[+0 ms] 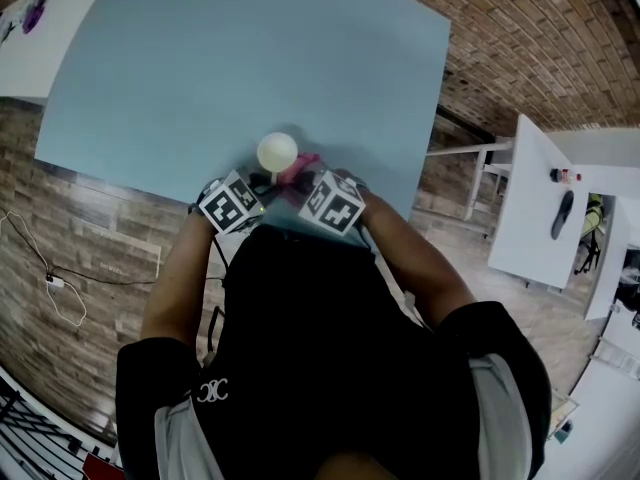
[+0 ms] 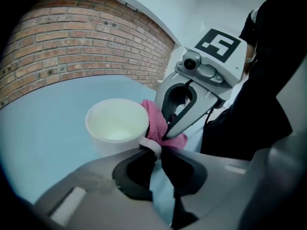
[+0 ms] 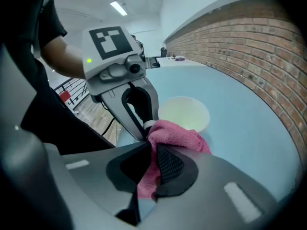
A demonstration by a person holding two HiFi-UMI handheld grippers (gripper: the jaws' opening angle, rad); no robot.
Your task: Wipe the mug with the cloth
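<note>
Left gripper view: the left gripper [image 2: 156, 158] is pinching the handle [image 2: 152, 148] of the mug [image 2: 116, 123], its fingers [image 2: 136, 169] standing nearly closed on that white loop. The mug is standing upright at 11 o'clock from them. The pink cloth [image 2: 154, 122] is pressing the mug's wall at 12 o'clock, carried by the right gripper [image 2: 166, 135].

Right gripper view: the right fingers [image 3: 168, 164] are clamping shut on the bunched cloth. The mug is lying at 1 o'clock, just past the fold, so the next wipe is likely calling for a push that way.

Head view: the 2 grippers are meeting near the counter's [image 1: 200, 58] 6 o'clock edge. The cloth is probably touching the mug's 4 o'clock side, though everything is showing small here.
</note>
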